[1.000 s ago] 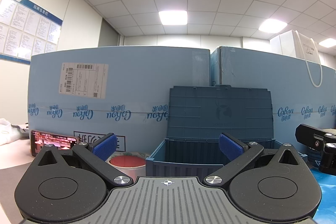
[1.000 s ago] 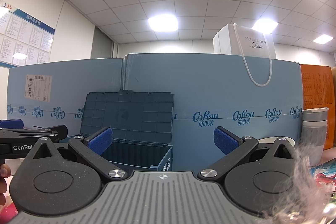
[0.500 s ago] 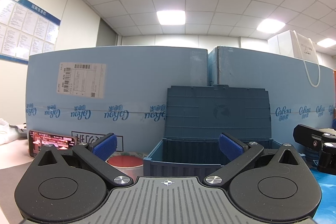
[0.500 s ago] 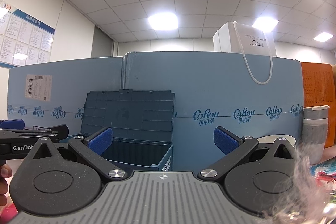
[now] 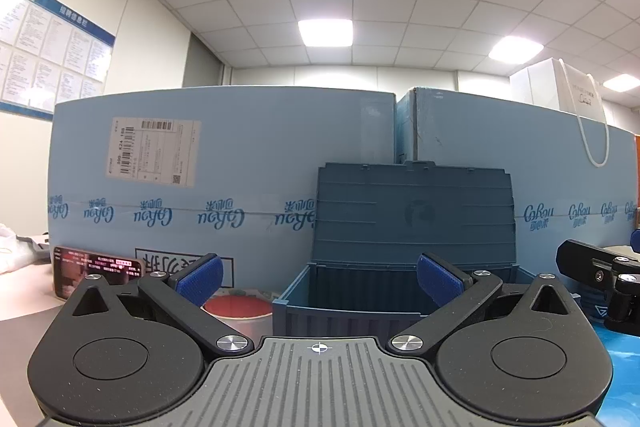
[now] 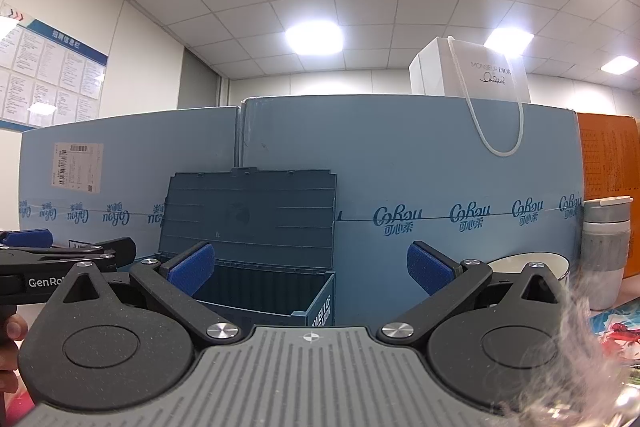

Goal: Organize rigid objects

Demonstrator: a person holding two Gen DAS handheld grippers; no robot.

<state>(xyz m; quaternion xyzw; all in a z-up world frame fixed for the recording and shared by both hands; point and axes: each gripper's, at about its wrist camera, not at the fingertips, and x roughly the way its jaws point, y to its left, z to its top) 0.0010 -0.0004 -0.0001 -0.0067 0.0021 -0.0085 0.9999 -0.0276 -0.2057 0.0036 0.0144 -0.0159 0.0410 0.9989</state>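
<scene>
Both grippers point level at the blue cartons. The left gripper (image 5: pixel 318 277) has its jaws wide apart, empty; beyond its left finger a red-topped tub (image 5: pixel 237 308), between the fingers the open storage box (image 5: pixel 352 301). The right gripper (image 6: pixel 311 267) is likewise spread, empty; the box sits past its left finger, a bowl (image 6: pixel 528 264) right. Cartons read "CoRou"; the bag (image 6: pixel 480 75), "DIOR".

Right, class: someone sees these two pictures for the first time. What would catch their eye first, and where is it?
Probably the dark blue box with its lid standing open, straight ahead of the left tongs and leaning on a wall of light blue cartons. Next, the white paper bag perched on top of the cartons, upper right in the right view. Both tongs, the right tongs too, gape open and empty.
</scene>
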